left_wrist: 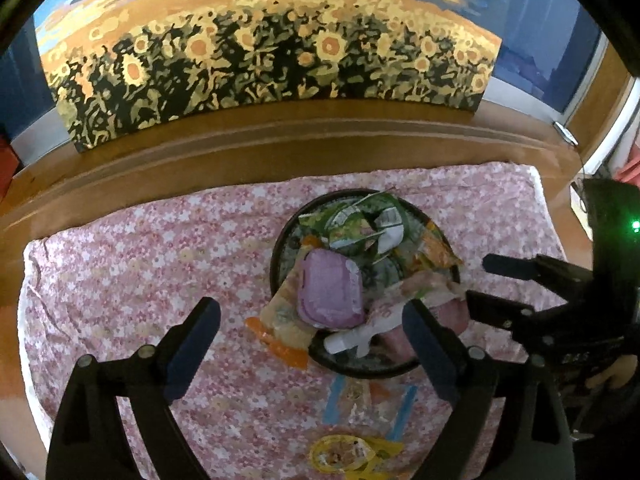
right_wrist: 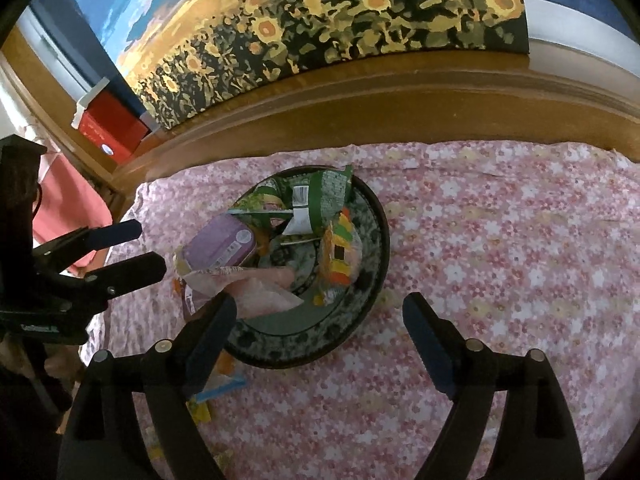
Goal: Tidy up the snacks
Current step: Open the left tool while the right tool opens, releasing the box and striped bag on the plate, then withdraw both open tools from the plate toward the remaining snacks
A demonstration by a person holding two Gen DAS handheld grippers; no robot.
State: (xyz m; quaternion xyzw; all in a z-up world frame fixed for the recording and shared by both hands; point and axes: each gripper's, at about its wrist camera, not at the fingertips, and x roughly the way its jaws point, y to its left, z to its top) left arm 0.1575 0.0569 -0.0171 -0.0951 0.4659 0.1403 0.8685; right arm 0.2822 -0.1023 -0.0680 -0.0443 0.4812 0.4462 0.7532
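Observation:
A round dark patterned bowl (left_wrist: 280, 252) (right_wrist: 376, 248) sits on the pink floral cloth and holds several snacks: a green packet (left_wrist: 352, 220) (right_wrist: 328, 196), a purple box (left_wrist: 328, 288) (right_wrist: 220, 244), an orange-striped packet (left_wrist: 436, 252) (right_wrist: 340, 256) and a pink wrapper (left_wrist: 404, 300) (right_wrist: 256, 288). A blue-edged packet (left_wrist: 360, 400) and a yellow snack (left_wrist: 352, 452) lie on the cloth in front of the bowl. My left gripper (left_wrist: 312, 344) is open above the bowl's near side. My right gripper (right_wrist: 320, 328) is open over the bowl's near rim; it also shows in the left wrist view (left_wrist: 476, 280).
The pink floral cloth (left_wrist: 160, 260) (right_wrist: 500, 240) covers a wooden table. A sunflower painting (left_wrist: 260, 64) (right_wrist: 340, 20) leans at the back on a raised wooden ledge (left_wrist: 320, 128). A red box (right_wrist: 112, 128) stands at the back left.

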